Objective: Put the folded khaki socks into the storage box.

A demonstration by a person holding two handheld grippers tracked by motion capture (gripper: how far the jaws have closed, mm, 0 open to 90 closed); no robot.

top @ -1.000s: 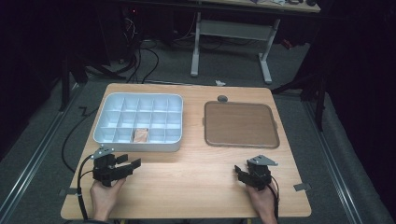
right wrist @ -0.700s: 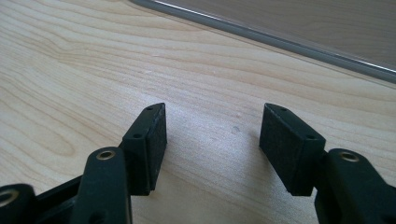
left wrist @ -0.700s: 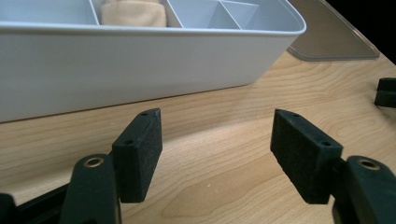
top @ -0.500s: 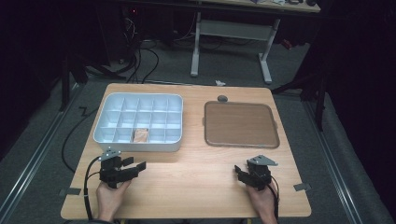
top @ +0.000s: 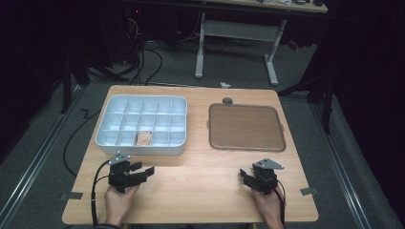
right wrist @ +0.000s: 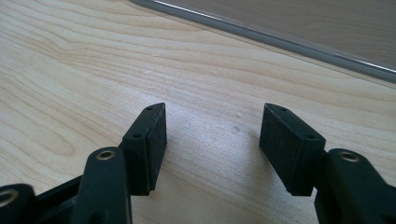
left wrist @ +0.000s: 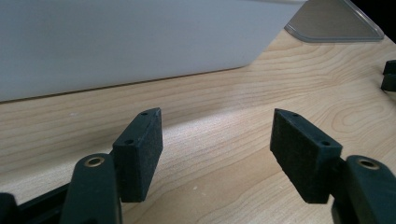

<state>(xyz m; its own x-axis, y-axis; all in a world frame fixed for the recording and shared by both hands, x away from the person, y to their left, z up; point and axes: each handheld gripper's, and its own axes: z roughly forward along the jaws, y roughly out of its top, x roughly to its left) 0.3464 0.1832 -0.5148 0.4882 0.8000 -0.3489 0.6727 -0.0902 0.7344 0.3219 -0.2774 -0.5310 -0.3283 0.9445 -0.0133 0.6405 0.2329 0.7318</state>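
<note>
A white compartment box (top: 177,147) stands at the table's back left, with a small brown item (top: 144,138) in one front cell. A brown tray (top: 247,127) lies at the back right. My left gripper (top: 145,171) rests low over the wood just in front of the box, jaws apart and empty. In the left gripper view the box wall (left wrist: 130,42) rises close ahead of the open left gripper (left wrist: 217,140). My right gripper (top: 244,175) sits near the front right, open and empty. The right gripper view has the open right gripper (right wrist: 212,135) short of the tray's edge (right wrist: 280,39).
A small dark round object (top: 227,100) lies behind the tray near the table's back edge. Another table's legs (top: 234,43) and cables (top: 143,52) stand on the floor beyond. Bare wood (top: 196,176) stretches between the two grippers.
The left hand and gripper slid a little toward the near edge and to the right. The right gripper stayed put.
</note>
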